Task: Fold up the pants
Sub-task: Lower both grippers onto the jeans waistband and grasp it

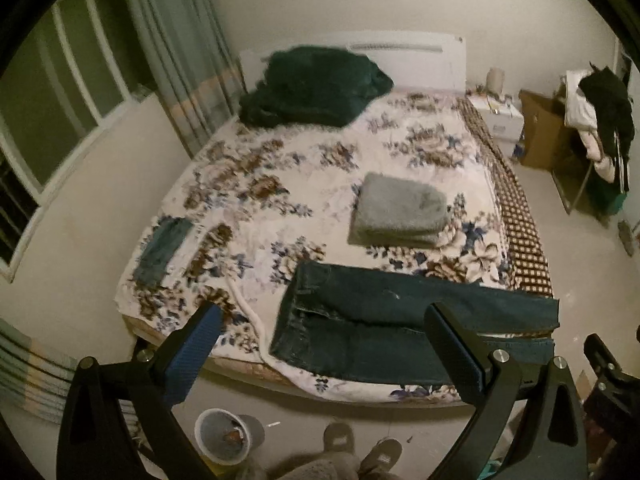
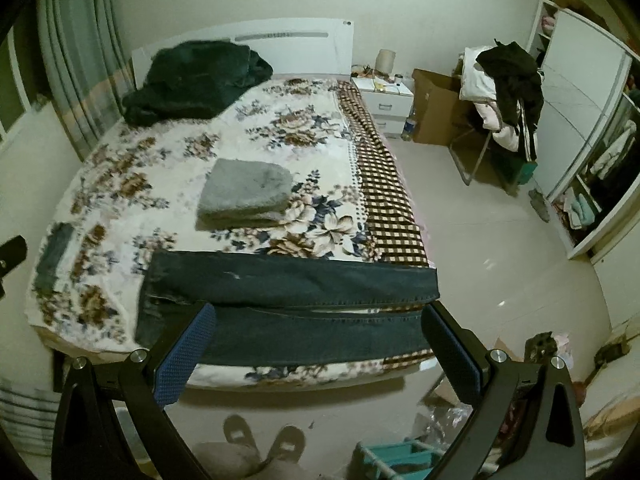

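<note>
The jeans [image 1: 384, 320] lie flat along the near edge of the bed [image 1: 320, 160], waist toward the near left corner and the leg ends at the near right corner, where the hems reach the checked strip at the bed's right edge. The two legs lie side by side with a thin gap between them, so the pants look spread out but not yet folded: I judge this to be the very start, before the first fold. Both tools hang above the floor just off the near edge, well clear of the cloth. The left gripper [image 1: 324, 320] has its jaws spread wide and holds nothing; the right gripper [image 2: 318, 320] is likewise wide apart and empty, touching nothing. The next move most likely calls for lowering each tool to the denim, one near the waist and one near the hems, pinching the edge of the near leg and carrying it over onto the far leg so the seams line up. The cloth is heavy and stiff, so a shallow pinch may slip. A folded grey towel [image 2: 246, 194] sits mid-bed, near the jeans' far side but apart from them, and a dark blanket [image 2: 192, 80] lies at the far left corner, well away.
</note>
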